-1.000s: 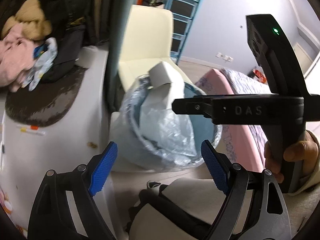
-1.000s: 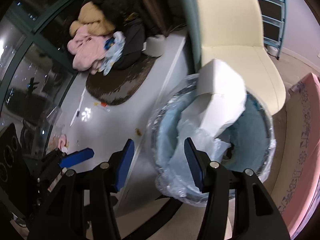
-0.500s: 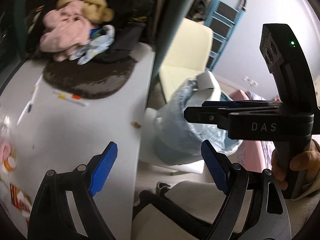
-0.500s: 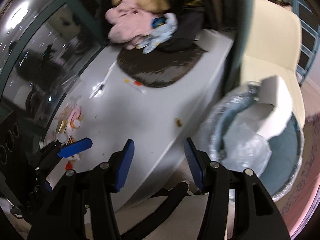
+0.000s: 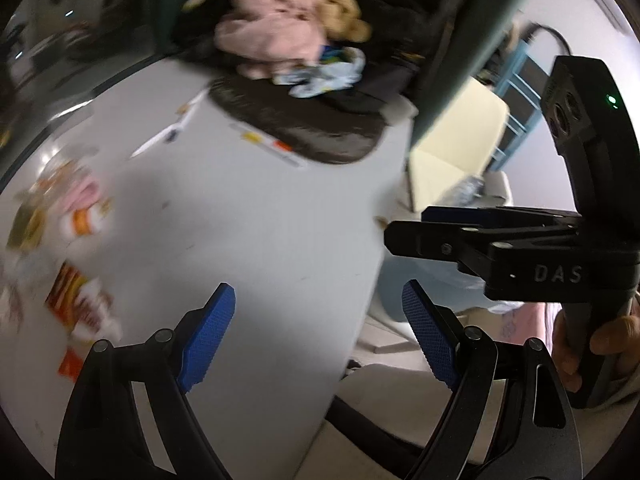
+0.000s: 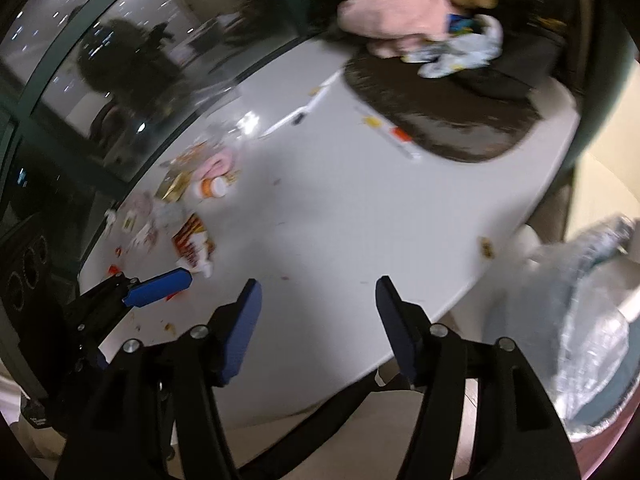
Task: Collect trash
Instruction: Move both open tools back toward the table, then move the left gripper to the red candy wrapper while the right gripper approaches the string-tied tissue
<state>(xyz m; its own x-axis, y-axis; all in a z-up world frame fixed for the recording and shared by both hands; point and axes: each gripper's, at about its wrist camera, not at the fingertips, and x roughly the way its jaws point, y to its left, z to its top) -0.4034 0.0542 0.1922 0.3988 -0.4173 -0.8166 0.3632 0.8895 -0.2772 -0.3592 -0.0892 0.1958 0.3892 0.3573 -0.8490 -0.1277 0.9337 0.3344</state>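
Over the near edge of the white tabletop (image 5: 248, 216) you held both grippers, empty. Your left gripper (image 5: 318, 338) had its blue pads spread wide, nothing between them. Your right gripper (image 6: 318, 326) was spread too, hovering above bare tabletop near that same edge.

The trash (image 6: 188, 208) lay scattered along the tabletop's left edge, close to the window: a red-and-yellow striped wrapper (image 6: 192, 246), an orange-and-white container (image 6: 214, 189) on its side, a gold wrapper (image 6: 174, 188) and small scraps, all blurred. A crumb (image 6: 486, 246) sat at the tabletop's right edge.

Beyond that right edge, off the tabletop, stood the bin lined with a clear plastic bag (image 6: 592, 320). At the far end lay a dark mat (image 6: 444, 120) with a pile of pink and tan clothes (image 6: 400, 4) behind it, and a white pen (image 6: 298, 114) just beside the mat.
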